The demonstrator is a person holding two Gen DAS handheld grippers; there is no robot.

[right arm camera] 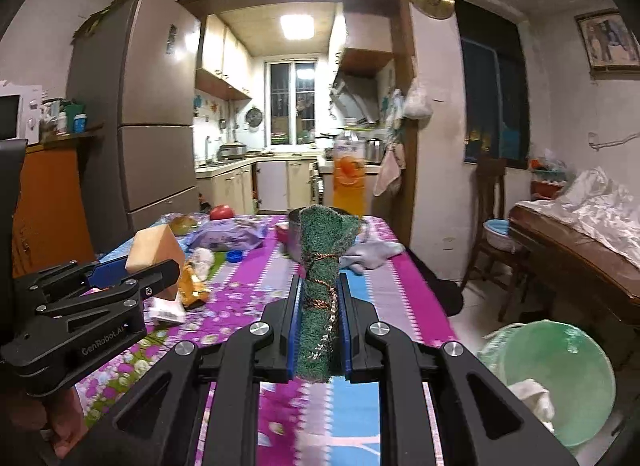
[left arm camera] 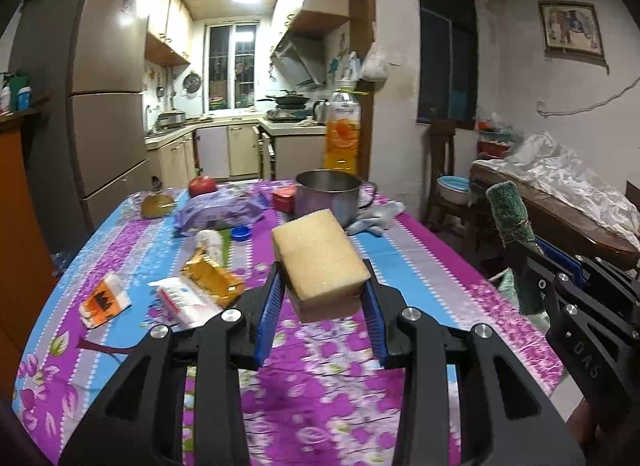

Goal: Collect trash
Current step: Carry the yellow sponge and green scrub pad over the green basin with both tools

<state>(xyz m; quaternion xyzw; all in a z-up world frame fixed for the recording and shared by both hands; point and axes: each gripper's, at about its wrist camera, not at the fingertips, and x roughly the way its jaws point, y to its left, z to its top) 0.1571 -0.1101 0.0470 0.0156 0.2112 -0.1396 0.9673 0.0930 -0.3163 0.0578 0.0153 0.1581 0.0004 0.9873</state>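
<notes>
Left gripper [left arm camera: 324,286] clamps the pale yellow rectangular sponge [left arm camera: 320,254] clear above the floral tablecloth [left arm camera: 340,386]. Right gripper [right arm camera: 318,298] pinches the green wire-bound scouring roll [right arm camera: 320,298] upright, probably heading for the green plastic bin [right arm camera: 560,382] alongside.

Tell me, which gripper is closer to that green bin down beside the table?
Right. The right gripper, shut on a green scouring pad, hangs over the table edge just beside the green bin. The left gripper, holding a yellow sponge, is farther over the table.

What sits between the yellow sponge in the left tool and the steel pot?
Nothing: left wrist view shows only bare tablecloth between sponge and pot.
</notes>
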